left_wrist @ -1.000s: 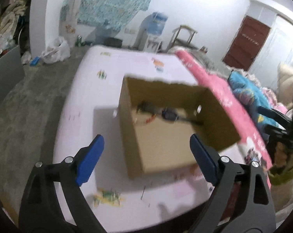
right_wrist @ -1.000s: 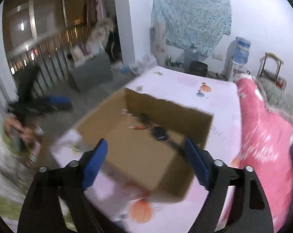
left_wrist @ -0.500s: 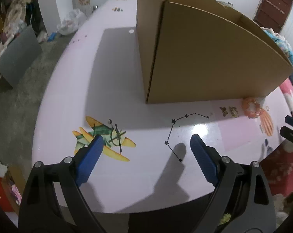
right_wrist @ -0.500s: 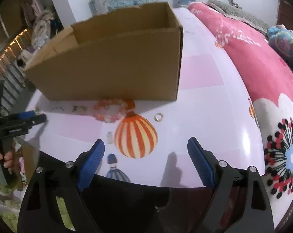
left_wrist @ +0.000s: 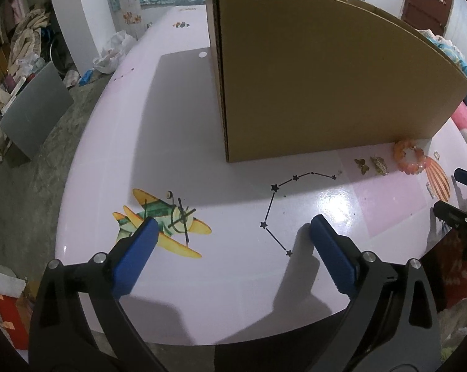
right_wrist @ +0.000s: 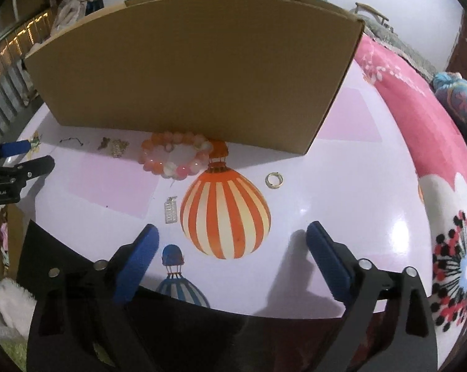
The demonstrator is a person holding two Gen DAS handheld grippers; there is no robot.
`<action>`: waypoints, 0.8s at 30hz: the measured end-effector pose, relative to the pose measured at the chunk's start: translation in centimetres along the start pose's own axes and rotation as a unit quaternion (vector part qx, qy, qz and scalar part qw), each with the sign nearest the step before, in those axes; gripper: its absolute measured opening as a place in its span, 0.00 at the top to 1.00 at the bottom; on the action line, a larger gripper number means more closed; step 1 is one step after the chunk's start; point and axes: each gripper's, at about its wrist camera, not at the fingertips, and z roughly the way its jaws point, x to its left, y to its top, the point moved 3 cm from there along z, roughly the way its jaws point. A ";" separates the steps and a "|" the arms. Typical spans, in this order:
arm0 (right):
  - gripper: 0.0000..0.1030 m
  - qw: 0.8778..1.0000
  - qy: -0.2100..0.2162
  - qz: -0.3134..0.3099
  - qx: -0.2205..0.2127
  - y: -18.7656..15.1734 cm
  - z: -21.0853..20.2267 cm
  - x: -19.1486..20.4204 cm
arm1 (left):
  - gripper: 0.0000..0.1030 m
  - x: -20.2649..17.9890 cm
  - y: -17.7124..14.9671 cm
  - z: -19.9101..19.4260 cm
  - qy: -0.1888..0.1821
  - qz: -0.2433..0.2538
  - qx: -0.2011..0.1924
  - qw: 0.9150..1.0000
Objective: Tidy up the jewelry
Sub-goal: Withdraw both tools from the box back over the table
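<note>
A cardboard box [left_wrist: 326, 77] stands on the pink printed table [left_wrist: 202, 142]; it also shows in the right wrist view [right_wrist: 190, 68]. Against its front lies a pink-orange bead bracelet [right_wrist: 176, 155], also in the left wrist view [left_wrist: 409, 156]. Two small gold clips [right_wrist: 114, 145] [left_wrist: 371, 165], a silver bar charm [right_wrist: 170, 210] and a gold ring [right_wrist: 274, 180] lie on the table. My left gripper [left_wrist: 230, 248] is open and empty over the table's near edge. My right gripper [right_wrist: 231, 251] is open and empty, low above the balloon print.
A pink flowered blanket [right_wrist: 434, 142] lies along the table's right side. A grey cabinet [left_wrist: 32, 105] and clutter stand on the floor to the left. The right gripper shows at the left wrist view's right edge [left_wrist: 464, 198]; the left gripper shows at the right wrist view's left edge [right_wrist: 13, 164].
Both grippers dropped from high above the box, where I saw its contents, to low at the table's near edge. In the last half second they barely moved. Both stayed open.
</note>
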 end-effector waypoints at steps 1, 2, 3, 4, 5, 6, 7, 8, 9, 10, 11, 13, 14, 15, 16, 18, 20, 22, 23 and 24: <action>0.07 1.000 0.002 0.001 0.000 -0.1 0.0 0.0 | 0.07 0.0 0.1 0.0 0.002 0.001 0.004 1.000; 0.07 1.000 0.000 -0.002 0.000 0.0 0.0 -0.1 | 0.07 0.0 0.2 0.1 0.001 0.001 0.007 1.000; 0.07 1.000 0.000 -0.004 0.000 -0.1 -0.1 0.0 | 0.07 0.2 0.3 0.3 0.001 0.000 0.009 1.000; 0.07 1.000 0.001 -0.003 -0.001 -0.2 -0.1 0.1 | 0.07 0.2 0.4 0.3 0.000 0.001 0.012 1.000; 0.07 1.000 0.002 -0.003 -0.001 -0.2 -0.1 0.1 | 0.07 0.2 0.5 0.3 0.001 0.000 0.014 1.000; 0.07 1.000 0.002 -0.003 -0.001 -0.1 0.1 -0.2 | 0.07 0.2 0.5 0.4 0.002 0.001 0.015 1.000; 0.06 1.000 0.004 -0.002 0.000 0.0 0.1 -0.2 | 0.07 0.2 0.5 0.4 0.002 0.001 0.015 1.000; 0.06 1.000 0.005 -0.001 0.001 -0.1 0.0 -0.2 | 0.07 0.2 0.5 0.4 0.002 0.001 0.015 1.000; 0.06 1.000 0.003 -0.002 0.005 -0.1 0.1 -0.1 | 0.07 0.1 0.5 0.4 0.002 0.001 0.016 1.000; 0.06 1.000 0.003 -0.003 0.008 0.0 0.1 -0.1 | 0.07 0.2 0.5 0.4 0.002 0.001 0.017 1.000; 0.06 1.000 0.004 -0.003 0.010 0.1 0.2 -0.2 | 0.07 0.3 0.7 0.6 0.002 0.001 0.017 1.000; 0.06 1.000 0.005 -0.004 0.014 0.4 0.4 -0.3 | 0.07 0.3 0.6 0.6 -0.002 -0.003 0.018 1.000; 0.06 1.000 0.005 -0.004 0.013 0.7 0.6 -0.6 | 0.07 0.3 0.6 0.6 -0.001 -0.003 0.018 1.000; 0.06 1.000 0.006 -0.005 0.009 0.7 0.6 -0.5 | 0.07 0.2 0.6 0.5 0.000 -0.001 0.017 1.000; 0.06 1.000 0.006 -0.006 0.004 0.6 0.6 -0.5 | 0.07 0.4 0.7 0.7 -0.001 -0.002 0.015 1.000; 0.06 1.000 0.009 -0.008 0.000 0.6 0.6 -0.4 | 0.07 0.4 0.6 0.7 -0.001 -0.002 0.013 1.000; 0.06 1.000 0.015 -0.007 -0.007 0.5 0.4 -0.4 | 0.07 0.5 0.7 0.7 -0.002 -0.002 0.015 1.000; 0.06 1.000 0.024 0.004 -0.015 0.5 0.2 -0.7 | 0.07 0.6 0.7 0.7 -0.003 0.000 0.015 1.000; 0.06 0.999 0.033 0.015 -0.017 0.6 0.0 -1.0 | 0.07 0.6 0.7 0.7 -0.004 0.003 0.016 1.000; 0.06 0.999 0.039 0.021 -0.018 0.7 -0.1 -1.3 | 0.07 0.6 0.8 0.7 -0.004 0.005 0.017 1.000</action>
